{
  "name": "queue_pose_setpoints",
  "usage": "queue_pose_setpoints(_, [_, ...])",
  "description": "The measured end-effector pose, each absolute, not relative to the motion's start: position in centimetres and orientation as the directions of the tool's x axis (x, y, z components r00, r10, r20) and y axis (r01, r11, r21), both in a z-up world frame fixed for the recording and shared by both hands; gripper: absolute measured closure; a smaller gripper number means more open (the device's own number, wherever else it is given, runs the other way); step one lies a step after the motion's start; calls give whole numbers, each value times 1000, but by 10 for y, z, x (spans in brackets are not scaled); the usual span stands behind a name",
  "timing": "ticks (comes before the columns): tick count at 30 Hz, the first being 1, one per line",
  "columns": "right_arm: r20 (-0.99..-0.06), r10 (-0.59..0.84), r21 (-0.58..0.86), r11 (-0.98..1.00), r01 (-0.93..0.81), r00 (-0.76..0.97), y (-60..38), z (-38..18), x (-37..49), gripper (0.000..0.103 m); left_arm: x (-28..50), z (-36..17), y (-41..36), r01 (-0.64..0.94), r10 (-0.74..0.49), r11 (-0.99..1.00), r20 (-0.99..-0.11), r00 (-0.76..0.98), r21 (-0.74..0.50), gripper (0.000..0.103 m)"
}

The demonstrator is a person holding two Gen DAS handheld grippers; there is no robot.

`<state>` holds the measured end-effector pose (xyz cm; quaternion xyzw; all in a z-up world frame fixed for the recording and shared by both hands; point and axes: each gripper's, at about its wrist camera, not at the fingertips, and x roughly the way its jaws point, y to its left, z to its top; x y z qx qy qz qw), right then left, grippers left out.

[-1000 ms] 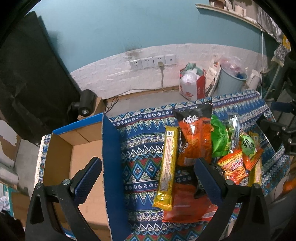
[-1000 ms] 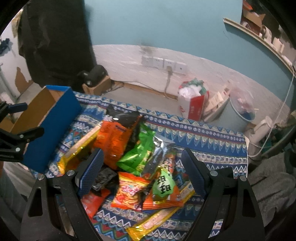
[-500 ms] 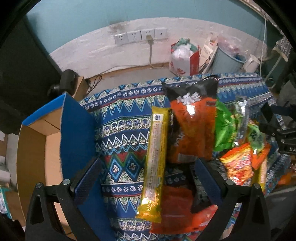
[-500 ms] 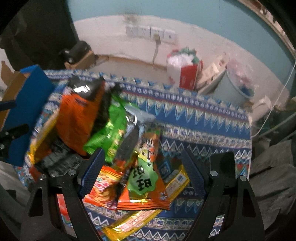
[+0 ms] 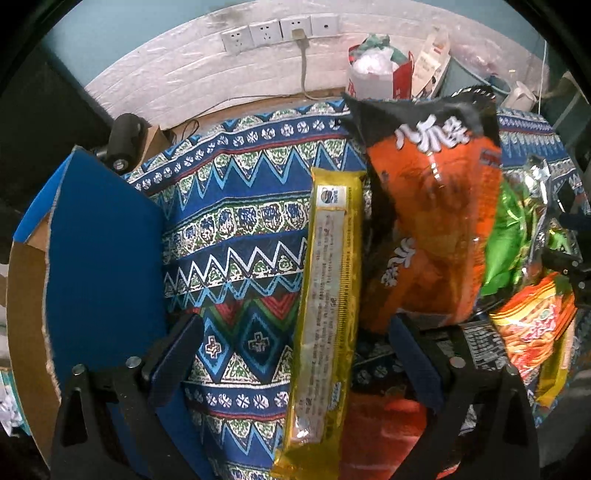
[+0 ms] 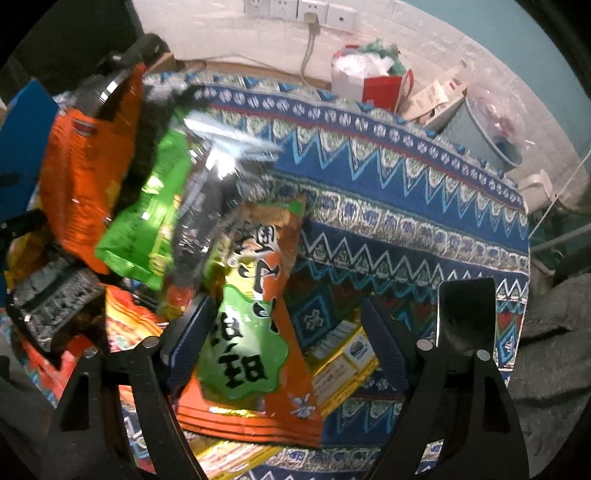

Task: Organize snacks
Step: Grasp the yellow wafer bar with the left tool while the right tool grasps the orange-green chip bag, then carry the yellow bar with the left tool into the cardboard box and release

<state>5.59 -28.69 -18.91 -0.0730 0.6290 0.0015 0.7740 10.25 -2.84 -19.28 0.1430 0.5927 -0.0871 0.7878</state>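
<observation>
Snacks [image 5: 436, 229] heaped; blue box [image 5: 103, 266] clear only left view; both tongs closing, unpinched.

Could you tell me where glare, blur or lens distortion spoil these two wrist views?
Left wrist view: fisheye bends the wall sockets into an arc; mild glare on the large orange bag, while the long yellow packet reads sharp. Right wrist view: softer overall, with motion smear and strong glare on the silver foil packet; dark vignette rings both.
</observation>
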Motion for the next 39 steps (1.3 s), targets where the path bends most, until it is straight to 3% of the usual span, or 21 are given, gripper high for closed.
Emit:
queue_pose_setpoints(7, [-986,-66,-83,990,-110,152,-287,-208,60,41,111,-211,-22,290,15,953,-974,227,83,32])
queue_pose_setpoints(9, [-987,-63,-80,990,-115,146,-287,-213,60,50,111,-209,-20,287,23,953,-971,239,94,39])
queue_pose_setpoints(10, [-988,-61,-78,990,-120,143,-287,-214,60,62,111,-207,-19,286,35,952,-969,244,106,41])
queue_pose_setpoints(12, [-985,-76,-96,988,-124,153,-286,-212,60,67,110,-205,-17,280,65,950,-963,260,140,55])
queue_pose_setpoints(13, [-984,-80,-100,987,-124,158,-285,-211,59,68,110,-203,-16,277,70,949,-959,275,149,68])
queue_pose_setpoints(14, [-983,-82,-103,987,-121,163,-286,-210,58,69,109,-201,-14,275,65,950,-958,280,144,71])
queue_pose_setpoints(17, [-977,-93,-113,989,-95,190,-291,-202,57,71,111,-196,-10,256,25,962,-961,276,98,74])
queue_pose_setpoints(28, [-942,-91,-101,995,-14,323,-303,-146,51,72,90,-164,-13,241,28,963,-934,357,121,74])
queue_pose_setpoints(39, [-895,-44,-68,997,-38,445,-280,-99,36,72,67,-113,-7,231,13,963,-879,477,140,74])
